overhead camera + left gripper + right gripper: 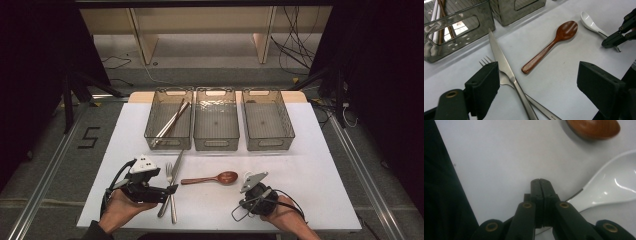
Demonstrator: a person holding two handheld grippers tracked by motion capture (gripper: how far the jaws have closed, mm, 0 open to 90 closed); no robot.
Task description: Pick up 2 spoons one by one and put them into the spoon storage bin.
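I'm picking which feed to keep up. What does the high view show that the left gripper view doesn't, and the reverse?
High view alone: all three bins in a row, with the middle and right ones bare inside, both hands, and the left gripper over the knife and fork. Left gripper view alone: the white spoon lying beyond the wooden spoon, beside the right gripper, and the knife crossing over the fork. Both share: knife, fork, wooden spoon, chopsticks in the left bin, white tabletop.
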